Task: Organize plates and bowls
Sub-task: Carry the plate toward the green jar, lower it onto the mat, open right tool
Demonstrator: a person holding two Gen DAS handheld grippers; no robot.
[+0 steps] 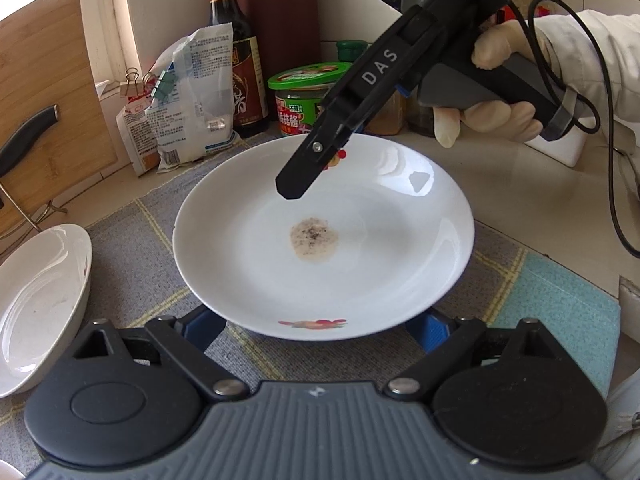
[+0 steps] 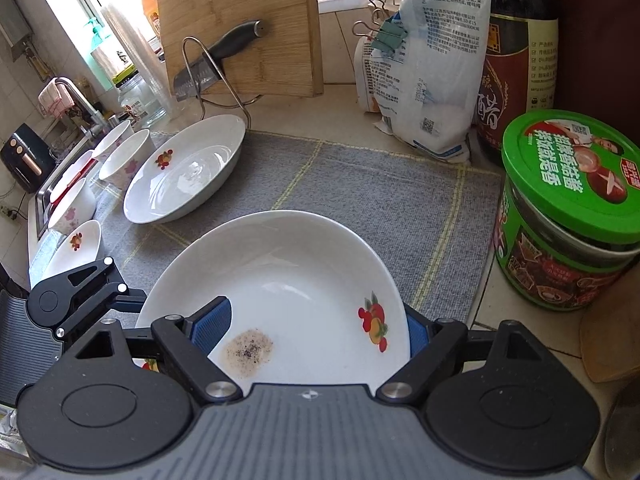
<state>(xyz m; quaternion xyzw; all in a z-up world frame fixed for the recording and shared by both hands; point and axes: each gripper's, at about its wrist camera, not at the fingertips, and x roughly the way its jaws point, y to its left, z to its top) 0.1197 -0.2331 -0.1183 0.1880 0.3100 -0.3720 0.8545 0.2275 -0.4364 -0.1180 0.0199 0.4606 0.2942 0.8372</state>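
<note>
- Nothing is stacked yet — the white deep plate with fruit pictures and a brown stain (image 1: 324,240) is above the grey woven mat (image 2: 380,192).
- The left gripper (image 1: 316,328) is wide apart at six o'clock, with its pads under the rim.
- The right gripper (image 2: 314,332) is half apart at twelve o'clock. I cannot tell if it grips.
- Two big plates. The clean white deep plate (image 2: 184,168) waits at ten o'clock.
- One small white dish (image 2: 74,244).
- At least three white flowered bowls (image 2: 128,156) — still spread out.
</note>
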